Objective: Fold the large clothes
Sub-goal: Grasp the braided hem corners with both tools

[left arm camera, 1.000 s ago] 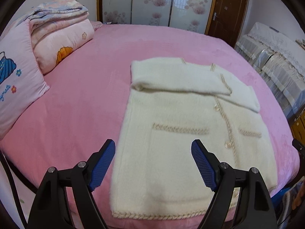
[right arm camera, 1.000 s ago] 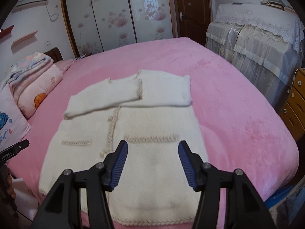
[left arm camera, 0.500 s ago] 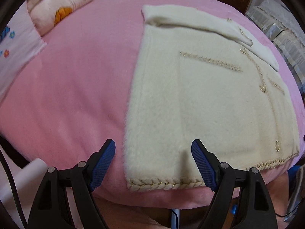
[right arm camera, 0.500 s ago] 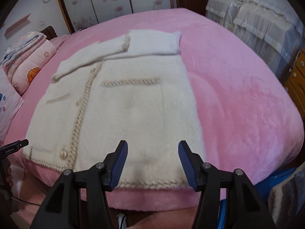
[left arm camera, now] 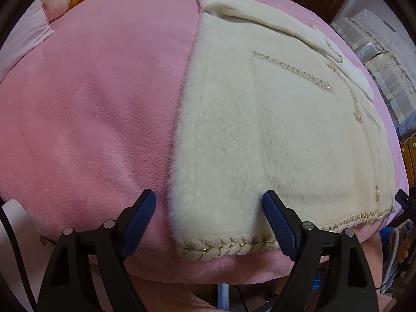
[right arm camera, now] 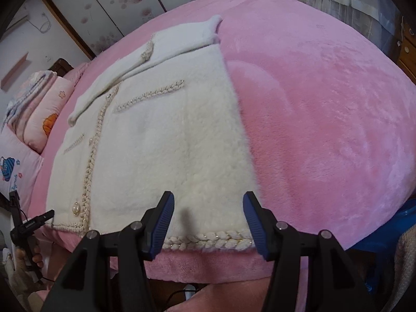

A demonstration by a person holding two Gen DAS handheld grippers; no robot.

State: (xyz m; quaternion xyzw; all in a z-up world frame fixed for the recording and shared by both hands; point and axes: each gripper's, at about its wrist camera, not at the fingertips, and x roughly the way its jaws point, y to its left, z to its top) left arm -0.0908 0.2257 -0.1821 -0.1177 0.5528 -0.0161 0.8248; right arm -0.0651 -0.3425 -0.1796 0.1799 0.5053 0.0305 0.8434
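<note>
Straddling hem corners of cream cardigan (left arm camera: 273, 130), spread flat, front up, on pink bed (left arm camera: 91, 104), sleeves folded across chest at far end. Left gripper (left arm camera: 209, 219) jaws just widened, gaping over near-left corner, nothing pinched. Right gripper (right arm camera: 208, 218) parted around near-right corner, pads clear of fabric. Long axis running straight away from both grippers, braided hem (right arm camera: 208, 241) nearest. Each hand equally near its own corner; likely next: pinch hem, carry toward collar.
</note>
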